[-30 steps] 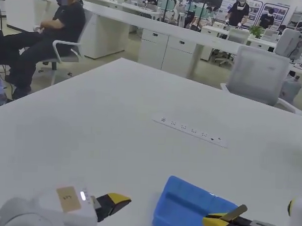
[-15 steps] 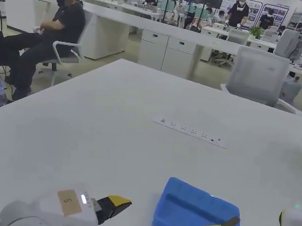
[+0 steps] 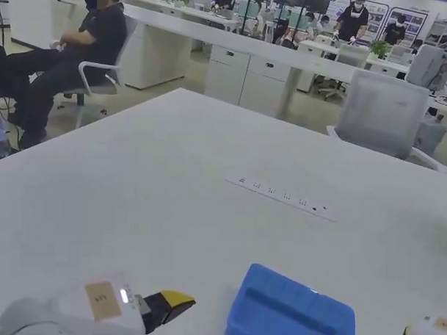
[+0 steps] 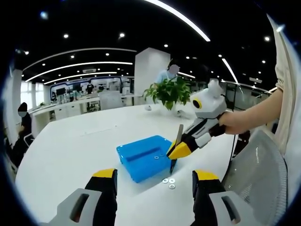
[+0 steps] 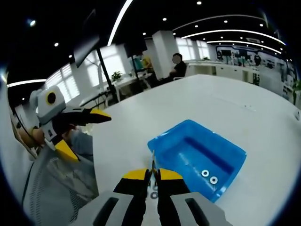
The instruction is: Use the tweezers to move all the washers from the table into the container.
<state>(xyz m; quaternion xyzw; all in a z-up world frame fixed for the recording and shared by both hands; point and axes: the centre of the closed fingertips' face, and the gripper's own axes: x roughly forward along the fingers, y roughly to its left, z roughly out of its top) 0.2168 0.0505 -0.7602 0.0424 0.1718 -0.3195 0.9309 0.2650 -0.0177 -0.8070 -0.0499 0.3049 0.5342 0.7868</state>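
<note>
White tabletop (image 3: 172, 173), smooth and matte, runs wide and bare under an open-plan office with strip lights overhead. In the left gripper view, three washers (image 4: 168, 182), small flat metal rings, lie close together on the bare table just off the container's (image 4: 143, 170) corner, at about five o'clock from it. The tweezers (image 4: 178, 136), a slim metal pair, stand nearly upright directly above those rings with the point just at the container's corner. The right gripper (image 4: 178, 149) has its yellow-tipped jaws clenched on the tweezers, a bare forearm behind it reaching in from three o'clock. The container is a shallow rectangular tray of glossy blue plastic with rounded corners. The right gripper view shows two washers (image 5: 205, 173) lying side by side on its floor, near the wall at four o'clock. The left gripper (image 4: 154, 175) hangs over the table at six o'clock of the tray, jaws spread wide and grasping nothing. From the head view, the table beyond the tray's twelve o'clock side is open, broken by a flush row of sockets (image 3: 281, 193). The table's far edges fall away to floor at ten and two o'clock. A grey mesh-backed chair (image 3: 383, 110) stands past the edge at one o'clock, and a seated person (image 3: 73, 48) is well apart at ten o'clock.
</note>
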